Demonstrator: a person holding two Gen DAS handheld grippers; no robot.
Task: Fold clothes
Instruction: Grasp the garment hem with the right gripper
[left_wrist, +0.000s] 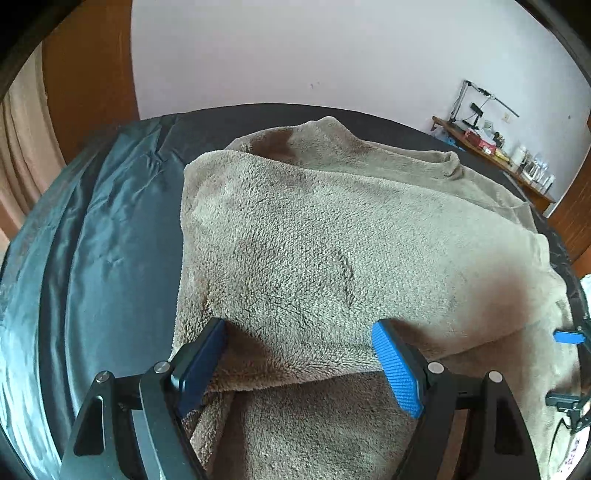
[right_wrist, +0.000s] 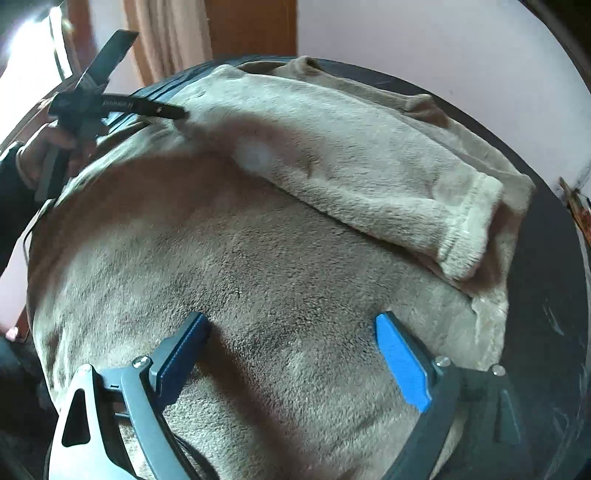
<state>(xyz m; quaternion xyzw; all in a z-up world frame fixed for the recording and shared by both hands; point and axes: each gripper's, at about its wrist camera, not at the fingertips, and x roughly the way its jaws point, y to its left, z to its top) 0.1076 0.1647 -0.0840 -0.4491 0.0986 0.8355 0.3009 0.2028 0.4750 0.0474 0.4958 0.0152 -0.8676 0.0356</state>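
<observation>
Left wrist view: the left gripper (left_wrist: 299, 334), jaws spread, hovers over a fleece sweater (left_wrist: 314, 236) on the dark worktop (left_wrist: 229, 122); the right gripper (right_wrist: 291, 332), equally spread, holds nothing; one sleeve (right_wrist: 369, 173) lies folded across; next, seemingly, grasp the near edge.

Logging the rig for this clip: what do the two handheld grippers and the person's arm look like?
Both grippers, left and right, have black angular frames with silver screws and blue ribbed finger pads. The right one's frame looks paler grey. A thin black cable runs beside the person's hand, which emerges from a dark sleeve.
</observation>
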